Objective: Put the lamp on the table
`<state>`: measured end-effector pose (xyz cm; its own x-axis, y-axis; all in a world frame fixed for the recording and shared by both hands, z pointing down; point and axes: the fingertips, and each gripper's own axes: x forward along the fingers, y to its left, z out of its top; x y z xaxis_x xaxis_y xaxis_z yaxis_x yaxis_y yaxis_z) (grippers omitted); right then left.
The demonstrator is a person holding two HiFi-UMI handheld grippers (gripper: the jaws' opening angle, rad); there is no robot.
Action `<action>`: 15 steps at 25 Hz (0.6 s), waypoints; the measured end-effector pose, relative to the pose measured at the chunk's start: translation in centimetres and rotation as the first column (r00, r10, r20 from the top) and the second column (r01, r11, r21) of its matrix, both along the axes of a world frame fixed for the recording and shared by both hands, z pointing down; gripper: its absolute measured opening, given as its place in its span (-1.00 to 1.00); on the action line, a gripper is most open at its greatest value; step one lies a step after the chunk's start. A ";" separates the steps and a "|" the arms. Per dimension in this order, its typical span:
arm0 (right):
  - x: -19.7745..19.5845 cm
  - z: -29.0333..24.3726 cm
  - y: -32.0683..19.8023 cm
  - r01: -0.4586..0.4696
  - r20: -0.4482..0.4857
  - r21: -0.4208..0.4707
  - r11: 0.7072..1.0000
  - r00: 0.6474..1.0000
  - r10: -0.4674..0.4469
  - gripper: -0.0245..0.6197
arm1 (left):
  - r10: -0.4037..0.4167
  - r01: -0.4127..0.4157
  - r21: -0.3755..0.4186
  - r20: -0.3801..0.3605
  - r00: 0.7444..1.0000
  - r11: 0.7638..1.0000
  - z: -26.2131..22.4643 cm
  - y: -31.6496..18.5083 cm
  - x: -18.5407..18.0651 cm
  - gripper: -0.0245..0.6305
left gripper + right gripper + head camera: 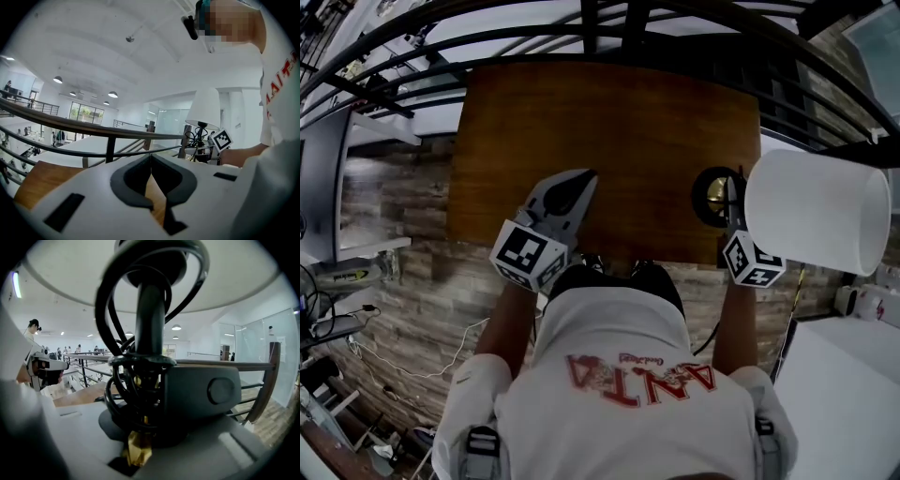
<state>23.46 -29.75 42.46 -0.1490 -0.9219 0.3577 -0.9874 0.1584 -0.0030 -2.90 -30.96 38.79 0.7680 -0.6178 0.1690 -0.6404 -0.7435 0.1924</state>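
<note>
lamp [150, 324] clamped in right tool [143, 423], whole white shade [816, 211] in head view

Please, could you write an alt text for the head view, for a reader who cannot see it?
Seen from above, a person holds a lamp with a white shade in the right gripper, over the right part of a brown wooden table. The left gripper, shut and empty, reaches over the table beside it.

Head view steeply down on table [609, 122]; gripper views level, sharing railing [93, 127].
</note>
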 end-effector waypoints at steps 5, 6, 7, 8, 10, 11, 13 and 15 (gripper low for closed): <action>1.5 1.2 -2.3 0.042 -0.003 -0.018 0.999 0.999 -0.042 -0.74 | -0.048 0.048 -0.015 0.005 0.999 0.999 0.1 -0.8 1.4 -0.90; 1.7 1.6 -2.8 0.050 -0.008 -0.022 0.998 0.999 -0.051 -0.74 | -0.057 0.057 -0.020 -0.003 0.998 0.998 0.1 -0.8 1.5 -0.90; 1.9 2.1 -3.4 0.059 -0.014 -0.026 0.998 0.998 -0.059 -0.74 | -0.067 0.066 -0.024 -0.011 0.998 0.998 0.0 -0.9 1.7 -0.90; 2.2 2.6 -4.0 0.067 -0.020 -0.031 0.997 0.998 -0.068 -0.74 | -0.078 0.077 -0.026 -0.015 0.997 0.997 -0.1 -1.0 1.9 -0.90; 2.9 3.7 -5.2 0.081 -0.028 -0.044 0.996 0.996 -0.083 -0.74 | -0.099 0.099 -0.040 -0.003 0.995 0.994 0.1 -1.0 2.2 -0.90; 3.3 4.3 -5.6 0.086 -0.029 -0.053 0.995 0.996 -0.088 -0.74 | -0.108 0.108 -0.050 0.006 0.994 0.993 0.5 -0.9 2.5 -0.90; 4.2 5.6 -6.6 0.087 -0.026 -0.069 0.994 0.996 -0.089 -0.74 | -0.119 0.120 -0.064 0.022 0.993 0.991 1.2 -0.8 3.1 -0.90; 4.9 7.1 -7.6 0.083 -0.017 -0.084 0.993 0.996 -0.085 -0.74 | -0.131 0.134 -0.075 0.034 0.991 0.988 1.8 -0.9 3.4 -0.90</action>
<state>28.32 -37.34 49.51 -0.2165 -0.8732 0.4366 -0.9705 0.2411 0.0009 0.48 -31.85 40.55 0.6743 -0.6980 0.2411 -0.7384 -0.6354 0.2258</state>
